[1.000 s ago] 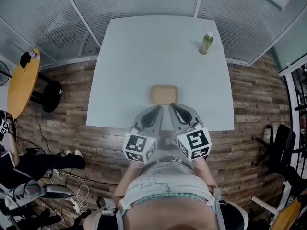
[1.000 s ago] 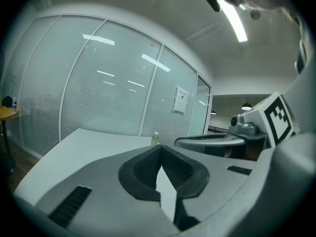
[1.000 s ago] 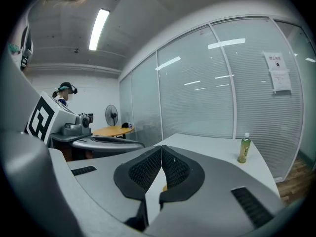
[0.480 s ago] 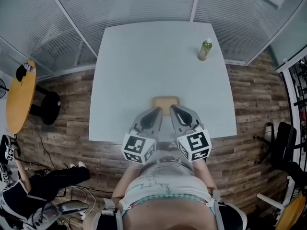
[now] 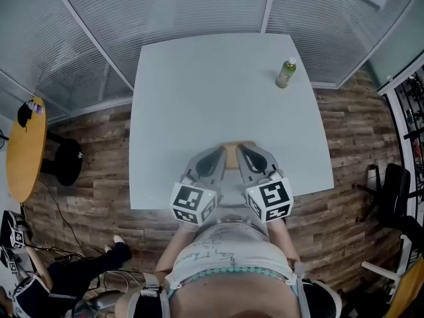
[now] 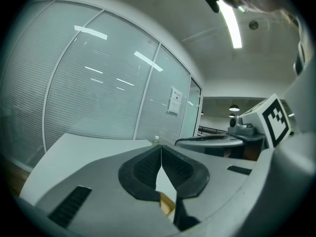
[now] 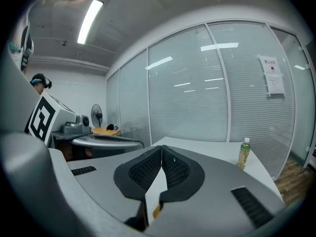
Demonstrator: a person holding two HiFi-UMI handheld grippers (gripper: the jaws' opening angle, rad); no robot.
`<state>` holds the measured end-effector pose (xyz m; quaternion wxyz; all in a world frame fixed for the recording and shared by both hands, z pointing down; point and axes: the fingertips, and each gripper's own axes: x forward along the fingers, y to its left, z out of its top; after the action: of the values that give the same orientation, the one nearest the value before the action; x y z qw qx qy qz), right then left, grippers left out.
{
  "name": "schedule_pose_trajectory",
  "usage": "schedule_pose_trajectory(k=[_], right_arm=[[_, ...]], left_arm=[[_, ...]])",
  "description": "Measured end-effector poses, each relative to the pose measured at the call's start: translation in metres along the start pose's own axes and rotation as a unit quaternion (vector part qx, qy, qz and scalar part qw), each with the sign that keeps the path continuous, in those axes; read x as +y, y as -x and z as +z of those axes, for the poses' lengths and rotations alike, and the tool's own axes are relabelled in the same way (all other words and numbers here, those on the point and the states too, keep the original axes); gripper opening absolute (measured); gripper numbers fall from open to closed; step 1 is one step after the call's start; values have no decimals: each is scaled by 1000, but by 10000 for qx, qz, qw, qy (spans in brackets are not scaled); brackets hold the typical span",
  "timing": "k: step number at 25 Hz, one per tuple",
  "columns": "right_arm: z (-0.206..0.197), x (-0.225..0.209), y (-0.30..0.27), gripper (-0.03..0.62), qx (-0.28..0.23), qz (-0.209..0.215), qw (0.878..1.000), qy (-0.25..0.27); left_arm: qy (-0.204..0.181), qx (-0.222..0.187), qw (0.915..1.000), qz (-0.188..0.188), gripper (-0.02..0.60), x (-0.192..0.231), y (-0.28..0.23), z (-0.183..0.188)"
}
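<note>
Side by side, my left gripper (image 5: 216,156) and right gripper (image 5: 242,154) hover over the near edge of a white table (image 5: 199,85), both shut and empty. A tan, flat rectangular thing (image 5: 231,151) lies just beyond their tips, mostly hidden by them. A sliver of it shows under the closed jaws in the left gripper view (image 6: 168,204) and in the right gripper view (image 7: 156,211). A green bottle (image 5: 285,72) stands upright at the far right of the table, also visible as a bottle (image 7: 243,153) in the right gripper view and as a small bottle top (image 6: 156,140) in the left one.
Glass walls with blinds (image 5: 172,5) enclose the table's far side. A round wooden table (image 5: 25,148) and a black stool (image 5: 61,161) stand at the left on the wood floor. A black chair (image 5: 391,191) is at the right. Another person (image 5: 40,290) is at the lower left.
The head view has shifted so the table sits lower and nearer; the tan thing is now mostly covered by the gripper tips. Both grippers stay shut.
</note>
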<state>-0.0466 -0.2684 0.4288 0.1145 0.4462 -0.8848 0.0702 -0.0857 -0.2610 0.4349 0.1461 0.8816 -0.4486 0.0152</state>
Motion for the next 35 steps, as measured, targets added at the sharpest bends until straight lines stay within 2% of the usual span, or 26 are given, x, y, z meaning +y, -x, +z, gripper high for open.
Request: schedule_pose_trajectory(k=[6, 11, 19, 23, 35], right_arm=[[-7, 7, -17, 0, 40, -67, 9999, -100], [-3, -5, -16, 0, 7, -53, 9999, -123], [8, -41, -10, 0, 44, 286, 9995, 87], [10, -53, -11, 0, 57, 441, 9989, 132], [2, -74, -10, 0, 101, 452, 9989, 60]], left_arm=[[-58, 83, 9999, -96, 3, 19, -3, -4], [-110, 105, 9999, -59, 3, 19, -13, 0], [-71, 17, 9993, 357, 3, 6, -39, 9], [-30, -35, 9990, 446, 3, 0, -53, 11], [16, 86, 9981, 608, 3, 0, -66, 2]])
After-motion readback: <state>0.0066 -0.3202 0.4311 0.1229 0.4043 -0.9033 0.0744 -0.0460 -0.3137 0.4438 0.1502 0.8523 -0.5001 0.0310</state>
